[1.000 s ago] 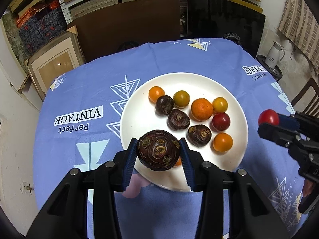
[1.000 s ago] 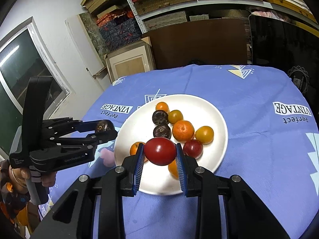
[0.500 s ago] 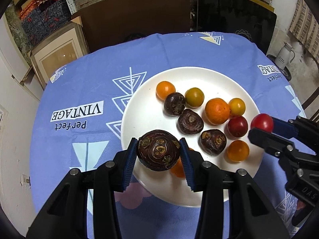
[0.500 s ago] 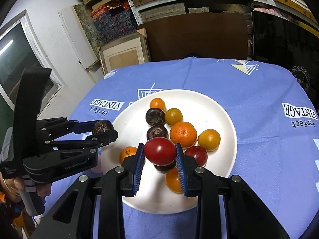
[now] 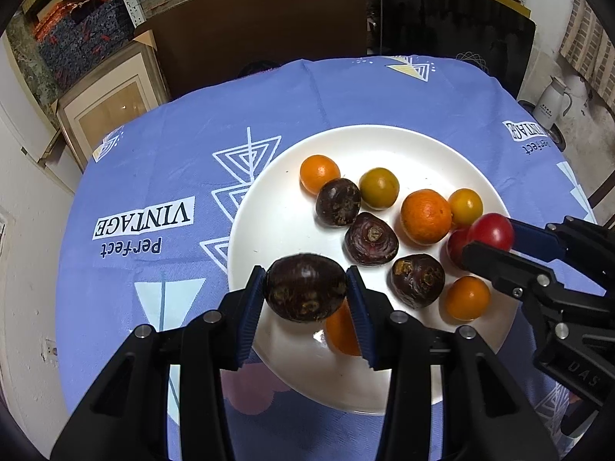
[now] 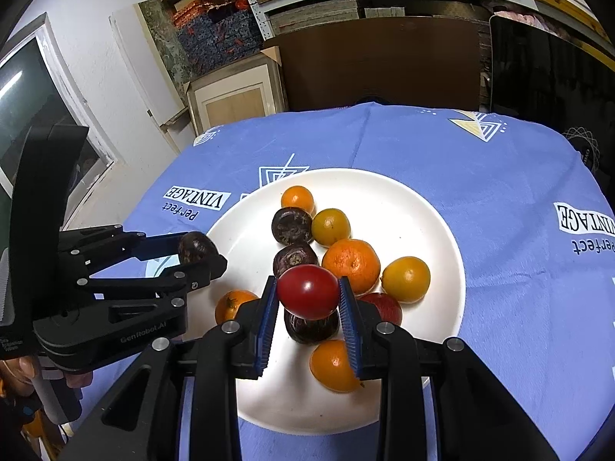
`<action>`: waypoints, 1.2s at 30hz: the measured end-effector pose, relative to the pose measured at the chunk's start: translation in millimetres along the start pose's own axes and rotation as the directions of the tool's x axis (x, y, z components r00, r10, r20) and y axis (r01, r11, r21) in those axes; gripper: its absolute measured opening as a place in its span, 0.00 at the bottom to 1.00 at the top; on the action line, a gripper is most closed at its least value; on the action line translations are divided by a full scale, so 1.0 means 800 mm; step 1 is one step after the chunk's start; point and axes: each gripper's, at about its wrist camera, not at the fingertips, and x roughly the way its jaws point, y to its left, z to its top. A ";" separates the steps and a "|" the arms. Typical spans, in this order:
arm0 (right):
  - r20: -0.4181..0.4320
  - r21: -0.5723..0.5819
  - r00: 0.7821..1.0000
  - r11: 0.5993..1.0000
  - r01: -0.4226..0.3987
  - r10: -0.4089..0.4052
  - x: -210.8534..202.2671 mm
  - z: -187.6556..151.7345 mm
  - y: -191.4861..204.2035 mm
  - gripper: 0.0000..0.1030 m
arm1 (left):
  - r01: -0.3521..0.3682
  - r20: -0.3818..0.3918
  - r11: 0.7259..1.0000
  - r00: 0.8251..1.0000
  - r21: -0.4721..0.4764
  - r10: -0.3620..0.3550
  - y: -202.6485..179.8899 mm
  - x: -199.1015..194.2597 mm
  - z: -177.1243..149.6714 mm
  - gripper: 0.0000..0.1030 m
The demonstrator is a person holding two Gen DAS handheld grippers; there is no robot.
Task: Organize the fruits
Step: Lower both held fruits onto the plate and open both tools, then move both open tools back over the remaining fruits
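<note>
A white plate (image 5: 384, 146) (image 6: 423, 199) on the blue tablecloth holds several fruits: oranges, yellow-green ones, dark brown water chestnuts and a red one. My left gripper (image 5: 306, 288) is shut on a dark brown water chestnut (image 5: 305, 287) above the plate's near left edge; it also shows in the right wrist view (image 6: 196, 247). My right gripper (image 6: 308, 296) is shut on a red tomato (image 6: 308, 296) above the plate's near middle; it shows in the left wrist view (image 5: 492, 232) over the plate's right side.
The round table has a blue cloth (image 5: 161, 176) printed "Perfect VINTAGE". Behind it stand a brown board (image 5: 261, 27), a framed picture (image 5: 111, 100) and shelves. A white kettle (image 5: 553, 101) sits at the right. A window (image 6: 23, 88) is at the left.
Both grippers have moved forward over the plate with their fruits still held. The water chestnut has turned in the left gripper's jaws.
</note>
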 end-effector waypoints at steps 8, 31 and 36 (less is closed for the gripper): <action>0.047 -0.005 0.998 0.999 0.034 -0.034 -0.005 0.006 0.006 0.62 | -0.031 0.029 0.999 0.999 0.011 0.031 -0.003 -0.007 0.002 0.62; -0.012 -0.024 0.999 0.999 0.041 -0.041 -0.155 -0.154 0.013 0.69 | -0.017 0.074 0.999 0.997 0.044 0.013 0.008 -0.107 -0.119 0.84; -0.162 -0.113 0.986 0.994 0.016 -0.034 -0.158 -0.258 0.052 0.69 | 0.012 0.035 0.998 0.999 0.065 -0.014 -0.003 -0.115 -0.178 0.84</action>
